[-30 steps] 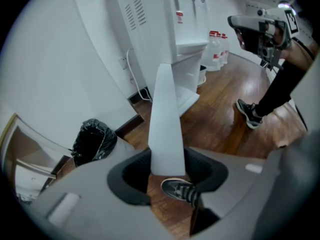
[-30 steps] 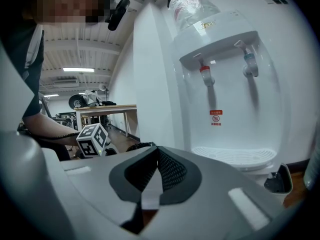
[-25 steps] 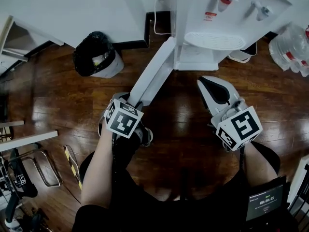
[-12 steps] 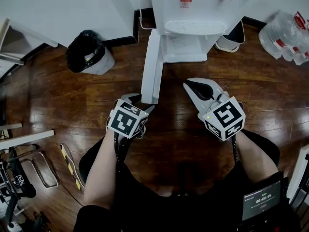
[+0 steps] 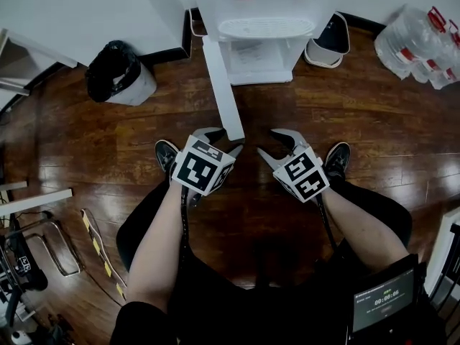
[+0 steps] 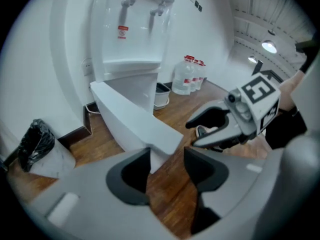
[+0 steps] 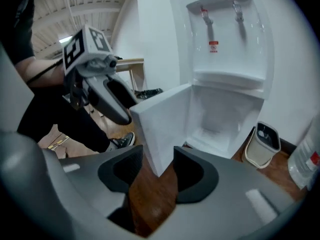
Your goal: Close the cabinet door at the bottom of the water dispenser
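Note:
The white water dispenser (image 5: 259, 2) stands at the top of the head view. Its bottom cabinet door (image 5: 221, 85) is open and juts out toward me, and the empty compartment (image 5: 255, 56) shows beside it. My left gripper (image 5: 221, 141) is just left of the door's free end, its jaws closing. In the left gripper view the door (image 6: 130, 124) has its corner showing in the gap of the left gripper (image 6: 167, 154), with the pads not pressing it. My right gripper (image 5: 277, 144) is just right of the door end, its jaws opening. In the right gripper view the door's lower corner (image 7: 165, 124) shows between the jaws of the right gripper (image 7: 157, 156), unpinched.
A bin lined with a black bag (image 5: 115, 77) stands left of the dispenser, and a small white bin (image 5: 327, 38) stands right of it. Large water bottles (image 5: 417, 49) sit at the far right. My shoes (image 5: 167, 153) (image 5: 336, 157) flank the grippers on the wood floor.
The door's free end has swung to the right relative to the dispenser. The left gripper followed it. The right gripper came down beside the door end and its jaws opened.

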The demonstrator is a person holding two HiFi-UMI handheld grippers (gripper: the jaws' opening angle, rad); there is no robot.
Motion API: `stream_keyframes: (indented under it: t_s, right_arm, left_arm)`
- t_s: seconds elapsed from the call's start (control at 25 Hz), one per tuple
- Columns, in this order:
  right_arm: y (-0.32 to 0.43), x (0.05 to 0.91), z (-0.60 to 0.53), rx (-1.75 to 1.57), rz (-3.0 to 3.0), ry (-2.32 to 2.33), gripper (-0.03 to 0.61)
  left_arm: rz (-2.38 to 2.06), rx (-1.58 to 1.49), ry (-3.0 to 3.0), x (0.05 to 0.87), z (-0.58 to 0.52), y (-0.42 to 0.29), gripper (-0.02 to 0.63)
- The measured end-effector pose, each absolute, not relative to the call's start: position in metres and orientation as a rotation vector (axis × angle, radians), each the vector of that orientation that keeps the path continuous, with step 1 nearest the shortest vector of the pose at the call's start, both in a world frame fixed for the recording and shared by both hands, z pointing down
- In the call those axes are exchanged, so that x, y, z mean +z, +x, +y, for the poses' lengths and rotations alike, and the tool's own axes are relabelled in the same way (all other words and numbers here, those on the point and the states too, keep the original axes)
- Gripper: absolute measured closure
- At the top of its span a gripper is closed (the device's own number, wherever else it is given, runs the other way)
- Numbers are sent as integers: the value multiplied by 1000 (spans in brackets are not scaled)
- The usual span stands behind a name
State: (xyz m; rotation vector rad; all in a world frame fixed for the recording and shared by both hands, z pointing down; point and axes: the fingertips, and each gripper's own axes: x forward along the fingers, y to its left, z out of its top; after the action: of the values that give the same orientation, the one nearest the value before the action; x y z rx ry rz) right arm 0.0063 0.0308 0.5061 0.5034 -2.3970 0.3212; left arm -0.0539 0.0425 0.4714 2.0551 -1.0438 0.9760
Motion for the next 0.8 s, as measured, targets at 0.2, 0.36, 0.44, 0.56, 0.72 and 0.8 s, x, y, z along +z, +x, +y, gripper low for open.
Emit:
stream_keyframes:
  t_s: [0.2,0.36,0.44,0.56,0.72,0.8]
  right_arm:
    - [11,534,45,374,-2329,502,350]
    - [14,542,27,389,-2303,596,344]
    - [19,546,16,412,-2285,660,343]
    - [27,552,1,438,-2258,724,344]
    - [30,549,-19,426,-2261,776,370]
    - [34,549,-21,407,-2252,788,386]
  left_arm:
    - [-969,1012,2077,472,31,-20,391]
    - [-960,986,2124,472,16,0,412]
    - [-966,939,2153,472,9,6,441]
    - [-984,807,2177,469,2,15,447]
    - [-1038,725,2180,450,2,8,439]
    - [-1067,689,2191,440,0,2,435]
